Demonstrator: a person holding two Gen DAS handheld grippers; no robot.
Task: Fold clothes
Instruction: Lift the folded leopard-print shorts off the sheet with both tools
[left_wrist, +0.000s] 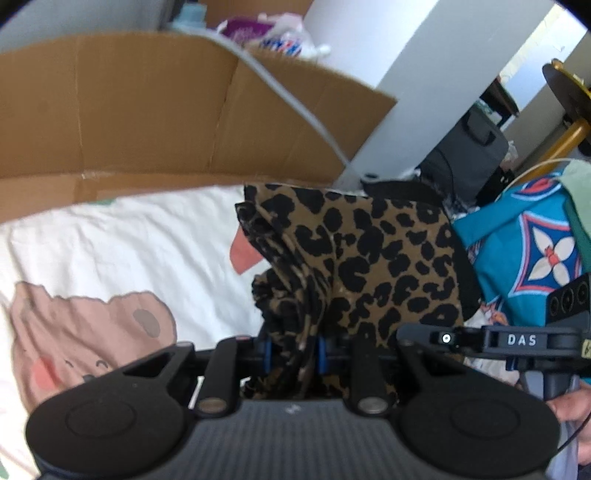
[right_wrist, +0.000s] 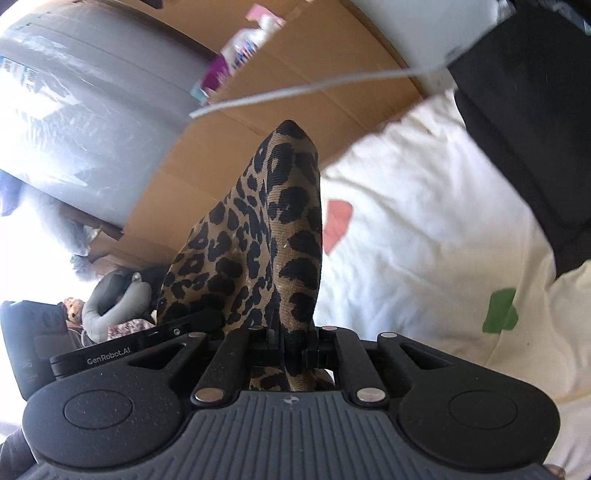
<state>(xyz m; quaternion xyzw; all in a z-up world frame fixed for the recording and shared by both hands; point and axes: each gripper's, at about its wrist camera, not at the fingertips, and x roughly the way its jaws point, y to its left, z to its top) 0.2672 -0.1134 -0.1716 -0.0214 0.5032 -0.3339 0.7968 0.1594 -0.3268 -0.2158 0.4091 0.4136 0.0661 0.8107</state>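
Left tool (left_wrist: 293, 356): jaws pressed in on a bunched fold of the leopard cloth (left_wrist: 369, 266), which rises between the blue-tipped fingers (left_wrist: 267, 356). Right tool (right_wrist: 293, 345): jaws pinched tight on another part of the same cloth (right_wrist: 266, 240), which stands up from the grip in a narrow peak. In the left view the right tool (left_wrist: 491, 341) sits just beside the left one, at the cloth's right side, with part of a hand (left_wrist: 570, 410) below it.

The cloth is held above a bed sheet (left_wrist: 122, 240), white with a printed pink bear (left_wrist: 85, 332); it is near the sheet's far edge. A turquoise patterned fabric (left_wrist: 524, 240) lies just right of the cloth. Behind the sheet's far edge stands a cardboard sheet (left_wrist: 147, 107), with a white cable (left_wrist: 291, 99) crossing it.
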